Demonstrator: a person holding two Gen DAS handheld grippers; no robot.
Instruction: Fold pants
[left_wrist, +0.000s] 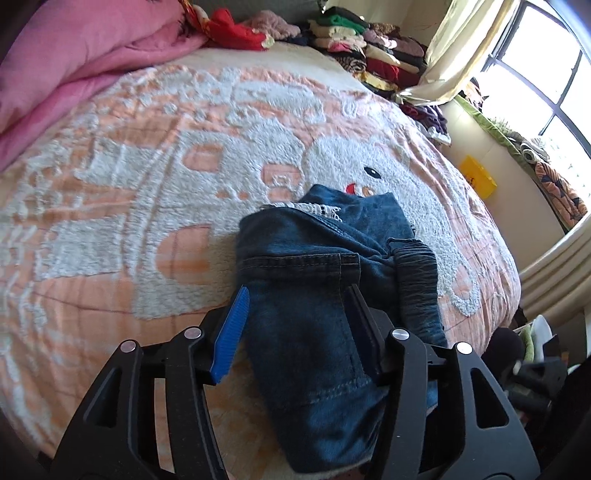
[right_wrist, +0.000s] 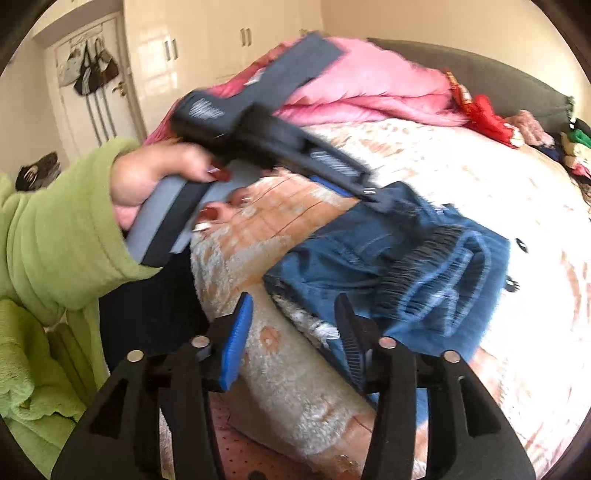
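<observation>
Left hand-held gripper spread over our dark blue denim pants, right hand-held gripper spread too; folded bundle wants a final pinch and tuck.

Bed — jeans, pink quilt, folded clothes stack lie on it.
</observation>
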